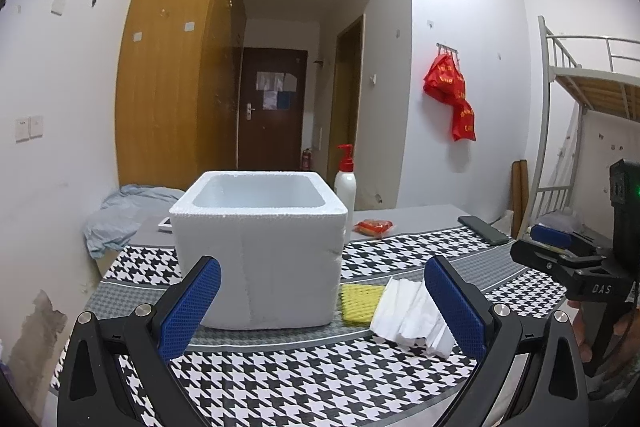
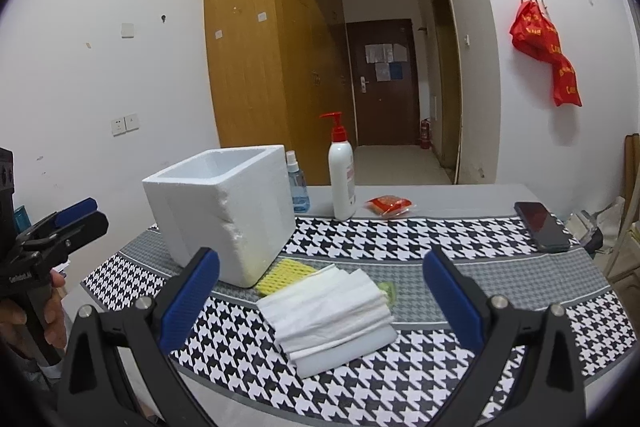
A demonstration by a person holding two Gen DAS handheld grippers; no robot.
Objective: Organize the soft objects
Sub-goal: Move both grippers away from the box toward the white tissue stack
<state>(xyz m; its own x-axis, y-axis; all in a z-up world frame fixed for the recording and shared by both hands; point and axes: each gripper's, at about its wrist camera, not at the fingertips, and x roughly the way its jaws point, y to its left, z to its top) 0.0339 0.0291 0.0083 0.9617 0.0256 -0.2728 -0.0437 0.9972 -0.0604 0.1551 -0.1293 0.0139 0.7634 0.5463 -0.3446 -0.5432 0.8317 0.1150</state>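
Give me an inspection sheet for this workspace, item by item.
Surface: checked cloth over a table.
Job's things: open foam box; yellow sponge beside it; stack of white sheets in front.
Clutter: pump bottle, spray bottle, red packet, phone.
Grippers: left gripper and right gripper open, empty.
Cables: nothing seen.
Surroundings: wardrobe, door, red bags.

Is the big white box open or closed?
Open. The foam box has no lid on top, and its hollow inside shows from both views.
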